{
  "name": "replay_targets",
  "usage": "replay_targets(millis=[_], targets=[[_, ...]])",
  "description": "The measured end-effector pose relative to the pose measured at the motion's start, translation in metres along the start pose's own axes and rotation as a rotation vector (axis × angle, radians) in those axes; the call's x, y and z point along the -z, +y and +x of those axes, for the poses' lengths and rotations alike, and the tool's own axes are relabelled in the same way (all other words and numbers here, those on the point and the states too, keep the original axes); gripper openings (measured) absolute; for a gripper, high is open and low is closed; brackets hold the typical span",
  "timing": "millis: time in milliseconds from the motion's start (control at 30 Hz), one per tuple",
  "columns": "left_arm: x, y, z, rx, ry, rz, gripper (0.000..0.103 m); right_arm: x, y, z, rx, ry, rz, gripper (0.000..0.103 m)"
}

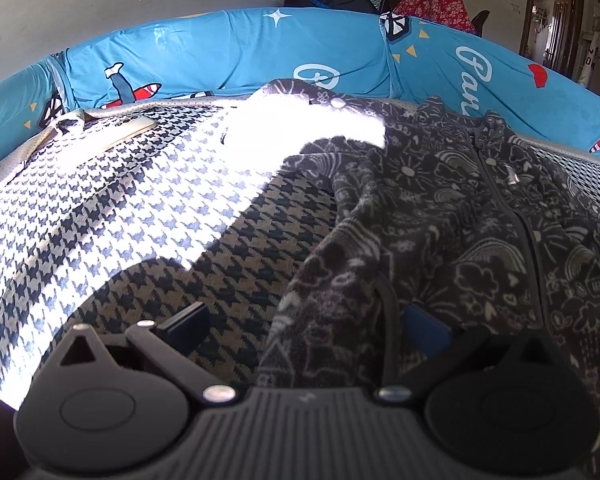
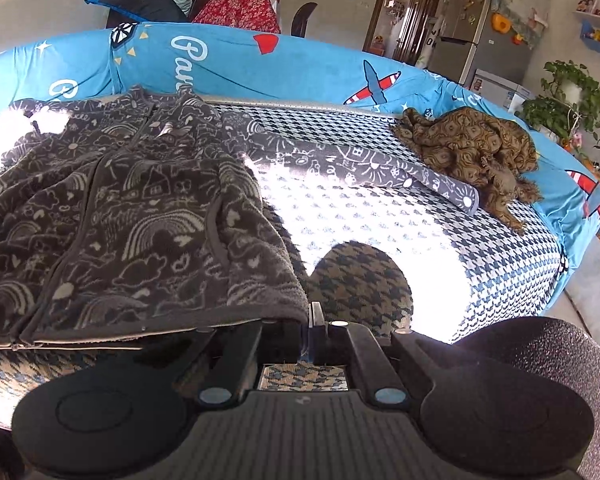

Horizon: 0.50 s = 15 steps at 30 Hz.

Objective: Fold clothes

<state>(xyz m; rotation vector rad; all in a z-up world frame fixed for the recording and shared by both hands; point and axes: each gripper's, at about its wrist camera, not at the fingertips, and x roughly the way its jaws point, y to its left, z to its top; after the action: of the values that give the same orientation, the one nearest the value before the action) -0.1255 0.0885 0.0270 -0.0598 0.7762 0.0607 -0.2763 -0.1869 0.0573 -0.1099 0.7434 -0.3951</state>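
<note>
The dark patterned fleece jacket (image 2: 112, 216) was spread zip-up across the left half of the right wrist view, on the houndstooth cover (image 2: 440, 240). Its lower hem corner was pinched between the pressed-together jaws of the right gripper (image 2: 310, 330). In the left wrist view the left gripper (image 1: 304, 330) was seen spread wide, with the jacket's edge lying between its fingers, ungripped. The hem would best be lifted evenly, once the left side was also clamped.
</note>
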Motion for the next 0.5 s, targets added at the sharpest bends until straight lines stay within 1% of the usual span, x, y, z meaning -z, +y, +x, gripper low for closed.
replay_targets(millis=[133,233,367,500], targets=[[0.001,0.000,-0.001,-0.002,0.002,0.001,0.103,0.006,0.004,-0.011,-0.003,0.008,-0.027,0.003],[0.001,-0.001,-0.001,-0.003,0.006,0.004,0.103,0.008,0.002,-0.014,-0.007,0.028,-0.025,0.007],[0.004,-0.007,-0.003,-0.016,0.013,0.034,0.103,0.010,0.003,-0.025,-0.018,0.016,-0.042,0.016],[0.007,-0.012,-0.004,-0.047,0.036,0.066,0.103,0.010,0.003,-0.032,-0.037,0.019,-0.048,0.020]])
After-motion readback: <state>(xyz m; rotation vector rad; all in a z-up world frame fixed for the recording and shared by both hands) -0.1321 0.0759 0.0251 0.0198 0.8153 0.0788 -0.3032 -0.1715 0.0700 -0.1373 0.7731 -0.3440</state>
